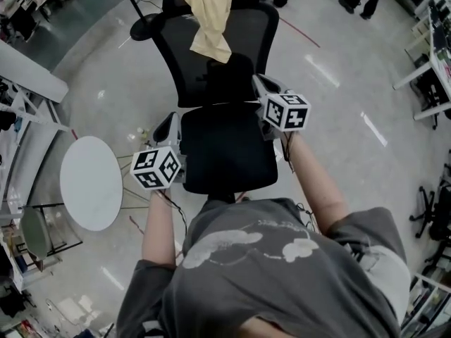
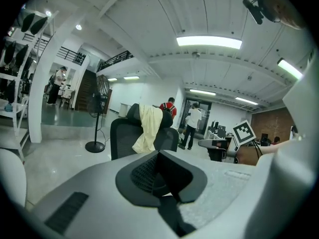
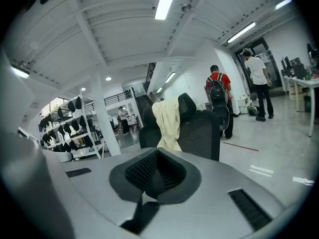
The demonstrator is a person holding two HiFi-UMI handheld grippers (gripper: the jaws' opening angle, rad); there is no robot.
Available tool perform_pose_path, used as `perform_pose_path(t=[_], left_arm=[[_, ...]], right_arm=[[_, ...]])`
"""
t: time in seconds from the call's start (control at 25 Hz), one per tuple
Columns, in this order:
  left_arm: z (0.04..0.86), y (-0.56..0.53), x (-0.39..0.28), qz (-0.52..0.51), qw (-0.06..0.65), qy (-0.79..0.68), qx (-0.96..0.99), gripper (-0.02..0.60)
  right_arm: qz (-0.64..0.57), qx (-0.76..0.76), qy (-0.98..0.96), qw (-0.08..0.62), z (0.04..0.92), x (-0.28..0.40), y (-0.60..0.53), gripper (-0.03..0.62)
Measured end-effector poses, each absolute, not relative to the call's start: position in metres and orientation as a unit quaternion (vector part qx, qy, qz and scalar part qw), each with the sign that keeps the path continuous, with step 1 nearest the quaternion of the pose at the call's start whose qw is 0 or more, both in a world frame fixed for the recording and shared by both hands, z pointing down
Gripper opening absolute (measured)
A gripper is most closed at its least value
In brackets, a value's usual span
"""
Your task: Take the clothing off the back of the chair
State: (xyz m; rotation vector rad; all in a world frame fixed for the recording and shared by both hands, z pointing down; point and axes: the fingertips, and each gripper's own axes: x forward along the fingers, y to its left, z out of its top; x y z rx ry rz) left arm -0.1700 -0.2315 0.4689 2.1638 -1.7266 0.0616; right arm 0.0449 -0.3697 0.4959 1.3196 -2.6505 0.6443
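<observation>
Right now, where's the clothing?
Head view, top centre: the pale yellow garment hangs over the top of the black chair's backrest, draped down its front toward the seat.

The left arm (image 1: 161,224) and the right arm (image 1: 315,182) are both bare and reach forward, the left held back nearer the torso and the right stretched further ahead. The left claw (image 1: 168,125) and the right claw (image 1: 266,84) point away from the torso, each with its jaws pressed together on nothing.
</observation>
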Motion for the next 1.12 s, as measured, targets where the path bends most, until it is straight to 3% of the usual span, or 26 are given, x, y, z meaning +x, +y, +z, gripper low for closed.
perform_pose_path(t=[0.24, 0.56, 0.64, 0.96, 1.12], left_arm=[[0.468, -0.304, -0.201, 0.019, 0.186, -0.598, 0.779, 0.000], [0.457, -0.383, -0.233, 0.021, 0.175, -0.585, 0.791, 0.000], [0.457, -0.399, -0.239, 0.021, 0.176, -0.583, 0.793, 0.000], [0.462, -0.448, -0.255, 0.018, 0.183, -0.574, 0.798, 0.000], [0.470, -0.466, -0.262, 0.017, 0.185, -0.566, 0.803, 0.000]], right_arm=[[0.225, 0.434, -0.872, 0.041, 0.489, 0.012, -0.429, 0.014], [0.211, 0.431, -0.877, 0.027, 0.471, -0.036, -0.508, 0.347], [0.209, 0.445, -0.870, 0.030, 0.468, -0.043, -0.530, 0.391], [0.210, 0.484, -0.845, 0.091, 0.488, -0.070, -0.605, 0.430], [0.226, 0.495, -0.835, 0.081, 0.499, -0.083, -0.641, 0.430]])
